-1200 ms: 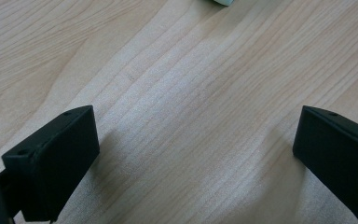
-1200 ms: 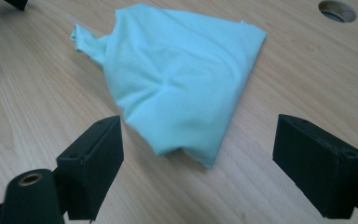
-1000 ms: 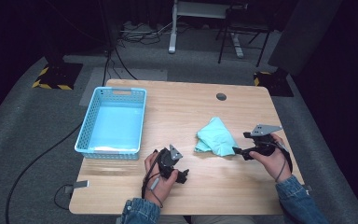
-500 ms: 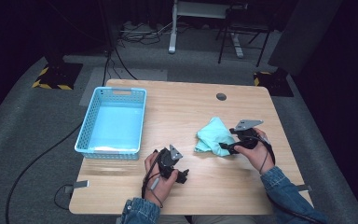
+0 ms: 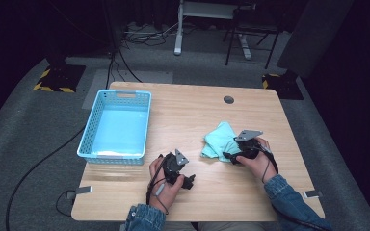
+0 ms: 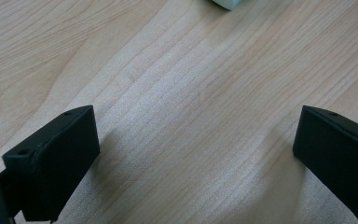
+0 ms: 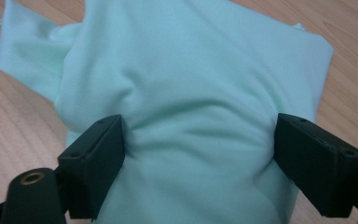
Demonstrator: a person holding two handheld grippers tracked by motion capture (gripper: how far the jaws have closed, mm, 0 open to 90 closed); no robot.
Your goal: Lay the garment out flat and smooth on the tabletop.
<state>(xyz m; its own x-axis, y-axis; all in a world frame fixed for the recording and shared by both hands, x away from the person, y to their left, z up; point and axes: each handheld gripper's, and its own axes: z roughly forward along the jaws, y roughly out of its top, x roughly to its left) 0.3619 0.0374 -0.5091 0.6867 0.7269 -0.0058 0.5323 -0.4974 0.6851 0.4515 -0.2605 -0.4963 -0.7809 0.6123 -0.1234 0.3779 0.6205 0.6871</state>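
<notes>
Light wood counter [image 5: 192, 115], dark room, grey carpet [image 5: 24, 144]. Blue basket [image 5: 116, 126] at 9 o'clock. Right claw [image 7: 198, 154] wide, straddling mint cloth [image 7: 186, 70]; left claw [image 6: 193, 154] wide, empty.

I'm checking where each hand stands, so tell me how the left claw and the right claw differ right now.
The left claw has bare wooden table between its jaws, while the right claw has the mint green cloth bunched between its jaws. The left claw sits near the table's front edge, right of the blue basket; the right claw is on the cloth at the table's right side. Both have black jaws standing wide apart.
</notes>
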